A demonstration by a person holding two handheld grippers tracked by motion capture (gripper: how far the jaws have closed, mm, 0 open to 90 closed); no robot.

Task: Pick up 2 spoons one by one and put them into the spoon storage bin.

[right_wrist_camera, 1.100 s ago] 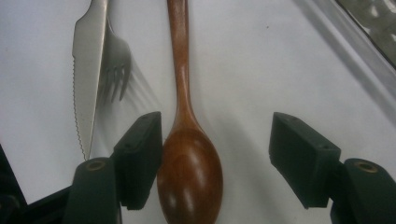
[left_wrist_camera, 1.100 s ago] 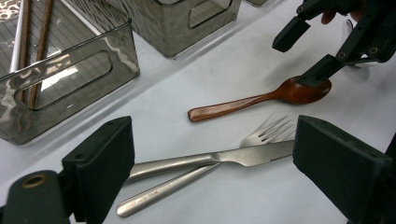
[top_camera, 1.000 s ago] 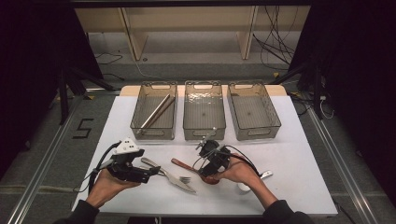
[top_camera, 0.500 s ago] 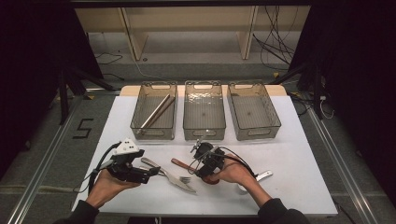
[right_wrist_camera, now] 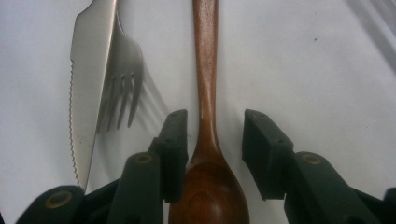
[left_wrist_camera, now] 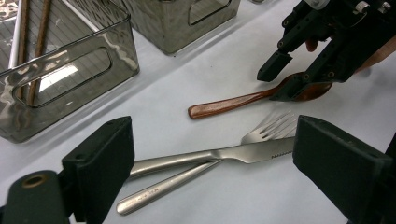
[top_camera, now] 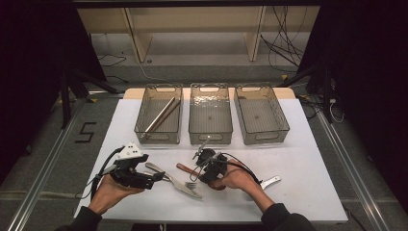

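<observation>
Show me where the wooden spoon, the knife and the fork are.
wooden spoon (right_wrist_camera: 205, 93), right gripper view, on the handle just past the jaws.
knife (left_wrist_camera: 243, 151), left gripper view, on the blade near its serrated edge.
fork (left_wrist_camera: 268, 128), left gripper view, on the tines.

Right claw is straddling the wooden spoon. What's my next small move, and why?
Probably close the right claw on the wooden spoon. Its jaws stand open on either side of the neck just above the bowl, the spoon lying flat on the table, not yet gripped.
</observation>
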